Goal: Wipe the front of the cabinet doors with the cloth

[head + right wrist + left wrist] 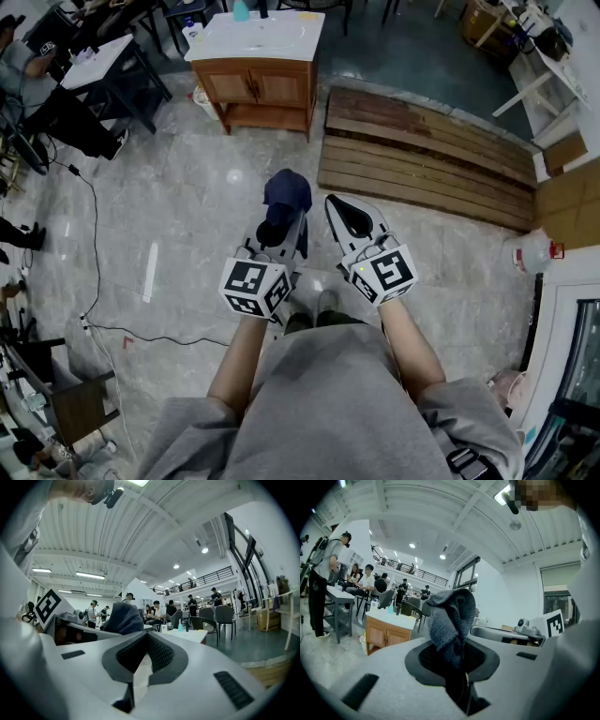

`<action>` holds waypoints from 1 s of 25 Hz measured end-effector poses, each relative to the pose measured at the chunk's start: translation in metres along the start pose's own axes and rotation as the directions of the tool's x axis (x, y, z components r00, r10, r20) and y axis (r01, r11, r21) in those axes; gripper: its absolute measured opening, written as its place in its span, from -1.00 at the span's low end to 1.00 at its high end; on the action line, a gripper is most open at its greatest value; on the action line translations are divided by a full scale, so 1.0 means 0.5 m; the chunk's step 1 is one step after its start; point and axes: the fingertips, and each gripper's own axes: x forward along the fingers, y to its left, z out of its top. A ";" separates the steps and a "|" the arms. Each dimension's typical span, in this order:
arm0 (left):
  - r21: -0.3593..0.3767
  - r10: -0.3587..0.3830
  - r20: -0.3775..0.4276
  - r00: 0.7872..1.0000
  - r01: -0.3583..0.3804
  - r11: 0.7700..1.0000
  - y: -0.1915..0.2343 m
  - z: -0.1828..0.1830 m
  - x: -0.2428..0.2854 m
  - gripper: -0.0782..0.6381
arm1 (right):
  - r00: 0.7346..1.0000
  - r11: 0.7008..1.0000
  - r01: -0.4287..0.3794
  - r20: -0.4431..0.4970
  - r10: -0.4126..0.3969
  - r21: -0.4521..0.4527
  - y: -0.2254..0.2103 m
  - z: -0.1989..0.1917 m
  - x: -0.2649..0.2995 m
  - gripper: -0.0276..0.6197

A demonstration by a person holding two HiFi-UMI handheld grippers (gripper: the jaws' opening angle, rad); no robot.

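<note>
The wooden cabinet (255,89) stands far ahead and slightly left, well apart from the left gripper (279,230), which clamps the bunched dark cloth (287,194), while the right gripper (349,217) just beside it is nearly closed and empty.

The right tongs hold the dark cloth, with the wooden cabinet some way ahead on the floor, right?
No, the left tongs hold the cloth, as the left gripper view shows; the right tongs hold nothing. The cabinet does stand some way ahead.
</note>
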 end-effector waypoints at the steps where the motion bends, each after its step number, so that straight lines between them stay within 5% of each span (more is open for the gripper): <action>1: -0.002 0.000 0.000 1.000 0.000 1.000 -0.010 -0.002 0.005 -0.60 | 1.000 1.000 -0.002 0.004 0.002 -0.003 -0.006 0.002 -0.007 -0.88; 14: 0.025 0.027 -0.041 0.999 -0.026 0.999 -0.107 -0.041 0.067 -0.60 | 0.999 0.998 -0.001 0.046 -0.002 0.063 -0.106 -0.004 -0.085 -0.88; 25: 0.026 0.069 -0.047 0.997 -0.068 0.997 -0.047 -0.044 0.122 -0.60 | 0.999 0.995 -0.032 0.034 0.029 0.090 -0.150 -0.030 -0.022 -0.88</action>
